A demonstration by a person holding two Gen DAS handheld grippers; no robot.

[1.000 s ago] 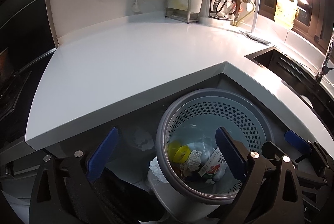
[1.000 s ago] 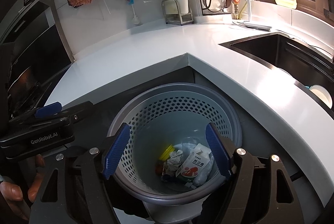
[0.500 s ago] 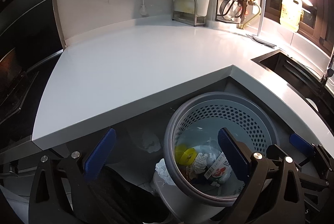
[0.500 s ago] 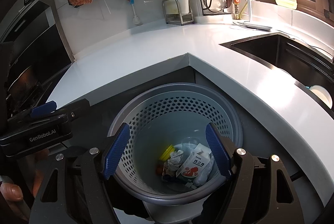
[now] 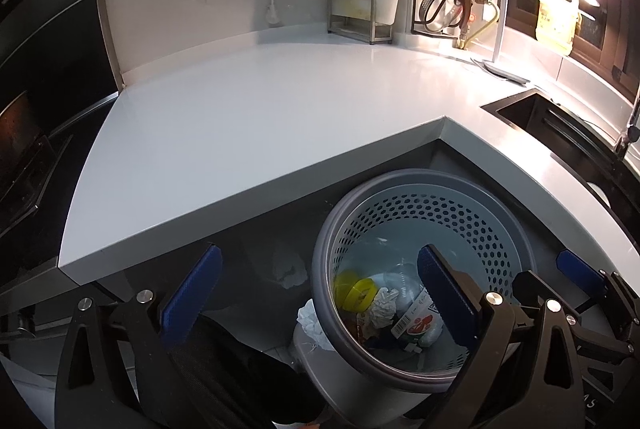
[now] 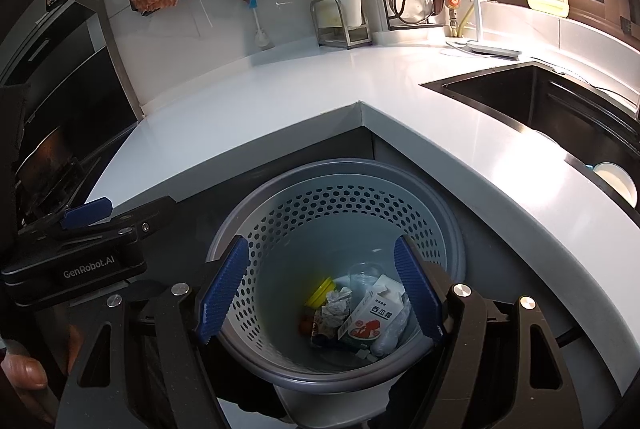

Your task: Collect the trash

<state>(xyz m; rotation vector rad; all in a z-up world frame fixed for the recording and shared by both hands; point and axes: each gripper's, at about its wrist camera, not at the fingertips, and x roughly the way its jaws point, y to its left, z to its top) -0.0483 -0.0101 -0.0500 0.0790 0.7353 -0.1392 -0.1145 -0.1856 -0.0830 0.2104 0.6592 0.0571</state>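
Note:
A grey perforated trash basket (image 6: 424, 213) stands on the floor in the corner below the white counter (image 6: 280, 101); it also shows in the left wrist view (image 5: 500, 225). Inside lie a white and red carton (image 6: 370, 317), crumpled paper (image 6: 336, 305), a yellow lid (image 6: 320, 291) and a clear cup (image 6: 362, 273). My right gripper (image 6: 320, 293) is open and empty, hanging above the basket mouth. My left gripper (image 5: 316, 289) is open and empty over the basket's left rim. It also shows in the right wrist view (image 6: 86, 229).
A black sink (image 6: 540, 101) is sunk into the counter at right. A stove (image 5: 24, 149) sits at far left. A rack with cloths, a brush, a steamer and a soap jug line the back wall. Crumpled paper (image 5: 290, 269) lies on the floor left of the basket.
The left wrist view has shifted: the basket and counter sit further right and a little lower in frame. The right gripper has barely moved. Both stay open.

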